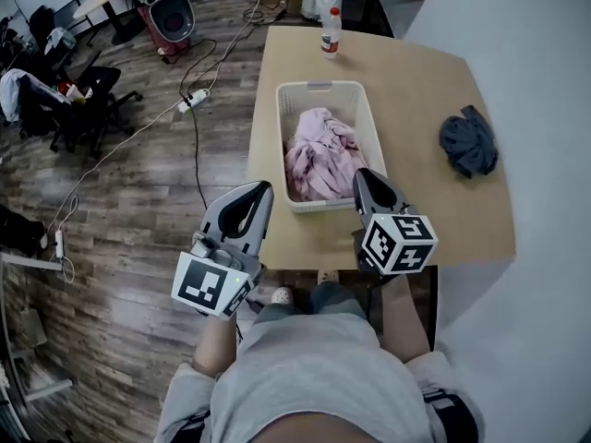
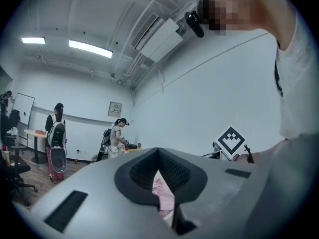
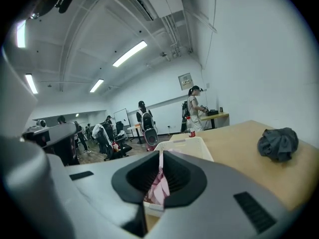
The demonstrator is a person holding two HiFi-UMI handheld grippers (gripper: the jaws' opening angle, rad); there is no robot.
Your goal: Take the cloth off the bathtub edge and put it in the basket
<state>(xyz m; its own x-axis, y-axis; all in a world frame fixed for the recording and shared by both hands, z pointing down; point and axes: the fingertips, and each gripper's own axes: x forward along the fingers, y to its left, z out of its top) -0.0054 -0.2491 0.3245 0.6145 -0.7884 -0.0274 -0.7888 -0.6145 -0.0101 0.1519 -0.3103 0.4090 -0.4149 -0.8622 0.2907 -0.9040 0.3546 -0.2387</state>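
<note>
Cloth (image 1: 319, 155), pink and probably soft and light, lies crumpled in the white basket (image 1: 280, 132) on the surface (image 1: 416, 109), likely best pinched at a raised fold; left tongs (image 1: 259, 190) and right tongs (image 1: 364, 179) are closed, empty.

A basket (image 1: 320, 86) stands on a table (image 1: 416, 90) with a cloth (image 1: 319, 155) inside it. Behind the basket stands a bottle (image 1: 331, 33). Right of the basket, well apart, lies a second cloth (image 1: 469, 141). The left gripper (image 1: 259, 192) is off the basket's near left corner, and the right gripper (image 1: 366, 179) is over its near right corner.
</note>
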